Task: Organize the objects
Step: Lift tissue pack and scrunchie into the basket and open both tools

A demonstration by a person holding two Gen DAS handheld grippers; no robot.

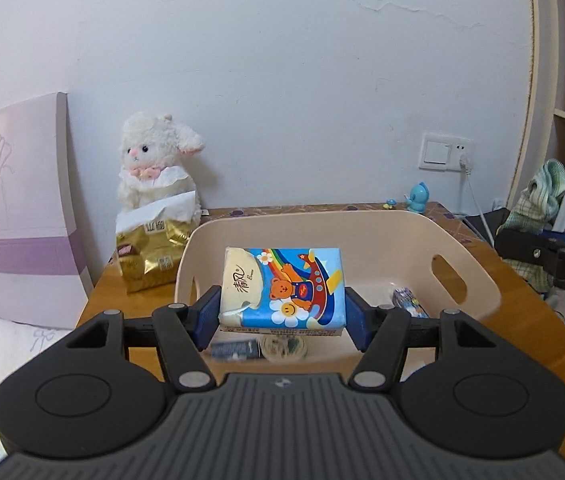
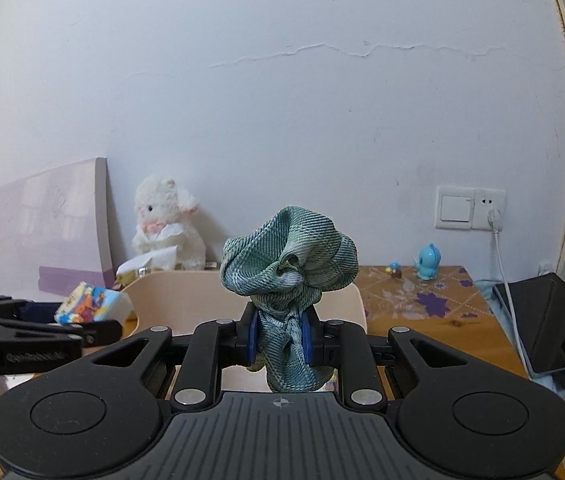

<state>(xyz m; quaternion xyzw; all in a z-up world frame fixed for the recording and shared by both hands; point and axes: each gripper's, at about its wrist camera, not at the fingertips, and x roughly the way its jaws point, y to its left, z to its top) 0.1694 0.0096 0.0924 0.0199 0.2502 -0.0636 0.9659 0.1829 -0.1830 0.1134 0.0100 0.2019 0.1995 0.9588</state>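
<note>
My left gripper is shut on a blue cartoon tissue pack and holds it above the beige basket. The pack also shows in the right wrist view. Inside the basket lie a small round tin, a dark blue packet and a small patterned packet. My right gripper is shut on a bunched green plaid cloth, held above the basket's right side. The cloth also shows in the left wrist view.
A white plush lamb and a gold tissue pack stand at the back left of the wooden table. A blue figurine stands at the back. A lilac board leans on the left. A dark tablet lies at right.
</note>
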